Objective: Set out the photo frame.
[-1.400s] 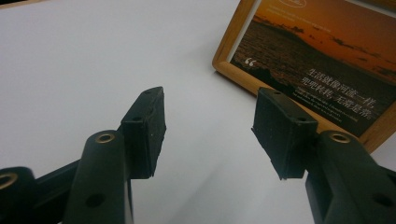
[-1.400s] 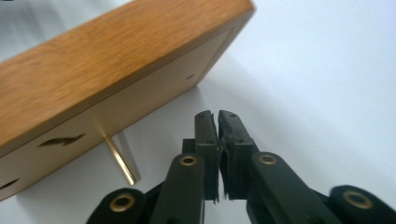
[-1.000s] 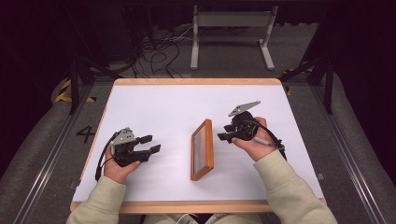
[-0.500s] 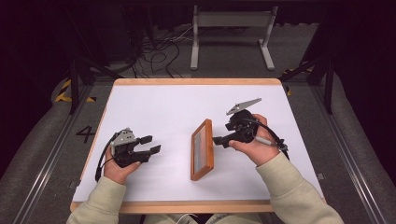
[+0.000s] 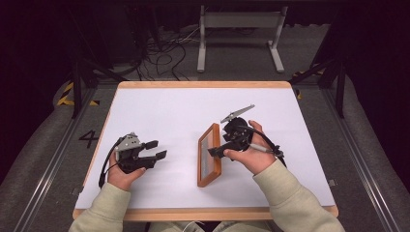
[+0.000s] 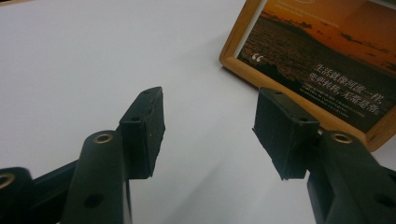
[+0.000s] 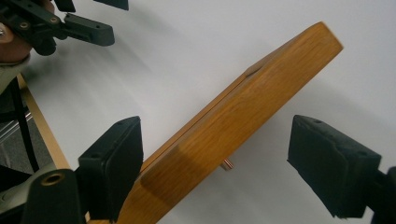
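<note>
Now right tongs (image 7: 215,158) open astride frame (image 7: 243,116)

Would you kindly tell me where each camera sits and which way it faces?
High view: above the person's side, looking forward and down on the table; both forearms, left gripper, right gripper.
Left gripper view: on that gripper, looking along its open jaws to the frame front.
Right gripper view: on that gripper, jaws just opened, apart either side of the frame's wooden edge; left gripper beyond.
All three share the frame.
</note>
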The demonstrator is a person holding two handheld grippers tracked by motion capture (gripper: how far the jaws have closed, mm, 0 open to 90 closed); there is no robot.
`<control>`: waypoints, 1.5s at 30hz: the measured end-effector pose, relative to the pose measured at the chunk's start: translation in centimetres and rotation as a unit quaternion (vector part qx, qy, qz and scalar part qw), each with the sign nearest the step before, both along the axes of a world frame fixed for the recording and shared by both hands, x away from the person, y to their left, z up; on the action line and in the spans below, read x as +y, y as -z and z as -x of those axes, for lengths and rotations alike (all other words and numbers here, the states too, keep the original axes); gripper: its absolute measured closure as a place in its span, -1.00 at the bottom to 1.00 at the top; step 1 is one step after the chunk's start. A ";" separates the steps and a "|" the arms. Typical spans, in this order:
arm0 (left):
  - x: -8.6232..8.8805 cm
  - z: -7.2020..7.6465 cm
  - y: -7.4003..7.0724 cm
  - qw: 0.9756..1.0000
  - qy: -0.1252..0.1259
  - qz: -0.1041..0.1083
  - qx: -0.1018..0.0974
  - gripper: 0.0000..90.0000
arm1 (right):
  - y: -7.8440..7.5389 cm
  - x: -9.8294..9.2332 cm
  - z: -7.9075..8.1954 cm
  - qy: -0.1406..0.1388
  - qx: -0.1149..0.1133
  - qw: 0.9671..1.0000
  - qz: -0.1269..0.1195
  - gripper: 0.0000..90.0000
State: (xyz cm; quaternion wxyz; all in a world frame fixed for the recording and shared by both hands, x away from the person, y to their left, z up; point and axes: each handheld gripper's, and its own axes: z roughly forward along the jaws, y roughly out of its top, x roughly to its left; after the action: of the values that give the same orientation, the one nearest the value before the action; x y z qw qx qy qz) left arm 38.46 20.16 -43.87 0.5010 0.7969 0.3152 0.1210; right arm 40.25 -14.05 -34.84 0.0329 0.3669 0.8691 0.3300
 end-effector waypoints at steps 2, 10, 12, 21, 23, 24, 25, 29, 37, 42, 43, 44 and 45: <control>0.0 0.0 0.0 1.000 0.000 0.000 0.000 -0.04 | 0.5 0.3 -0.2 0.001 0.009 1.000 0.002 -0.59; 0.0 0.0 0.0 1.000 0.001 0.000 0.000 -0.03 | 1.8 1.6 -0.6 -0.001 0.040 0.999 0.014 -0.55; 0.0 0.0 0.0 1.000 0.001 -0.001 -0.001 -0.04 | 2.0 1.9 -0.6 -0.002 0.044 0.999 0.016 -0.53; 0.0 0.0 0.1 1.000 -0.002 0.002 0.000 -0.04 | 3.0 2.7 -0.8 -0.005 0.069 0.997 0.034 -0.38; 0.0 0.0 0.1 1.000 -0.001 0.001 0.001 -0.04 | 3.0 2.8 -0.8 -0.006 0.069 0.997 0.037 -0.32; 0.0 0.0 0.1 1.000 0.001 -0.001 0.001 -0.04 | 3.2 3.0 -0.7 -0.006 0.071 0.997 0.044 -0.25; 0.0 0.0 0.1 1.000 0.001 -0.001 0.001 -0.04 | 3.2 3.0 -0.7 -0.005 0.072 0.996 0.045 -0.24; 0.0 0.0 0.1 1.000 0.000 -0.001 0.001 -0.04 | 3.3 2.9 -0.8 0.003 0.081 0.996 0.040 -0.19; 0.0 0.0 0.1 1.000 0.002 -0.002 0.000 -0.04 | 3.2 2.9 -0.5 0.035 0.110 0.992 0.040 0.03; 0.0 0.0 0.1 1.000 0.001 -0.001 0.001 -0.04 | 3.2 3.0 -0.5 0.037 0.112 0.992 0.044 0.06; 0.0 0.0 0.1 1.000 0.000 0.000 0.001 -0.04 | 3.2 3.0 -0.4 0.044 0.116 0.991 0.045 0.10; 0.0 0.0 0.1 1.000 0.001 0.000 0.000 -0.04 | 3.1 3.0 -0.3 0.048 0.116 0.991 0.046 0.11; 0.0 0.0 0.1 1.000 0.000 0.001 0.000 -0.04 | 3.1 3.1 -0.3 0.051 0.116 0.991 0.048 0.13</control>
State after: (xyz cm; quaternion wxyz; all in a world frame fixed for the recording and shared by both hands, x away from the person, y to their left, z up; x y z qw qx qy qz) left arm 38.48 20.14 -43.93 0.5016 0.7965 0.3151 0.1211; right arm 40.56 -10.97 -37.93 -0.0336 0.4442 0.8623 0.2408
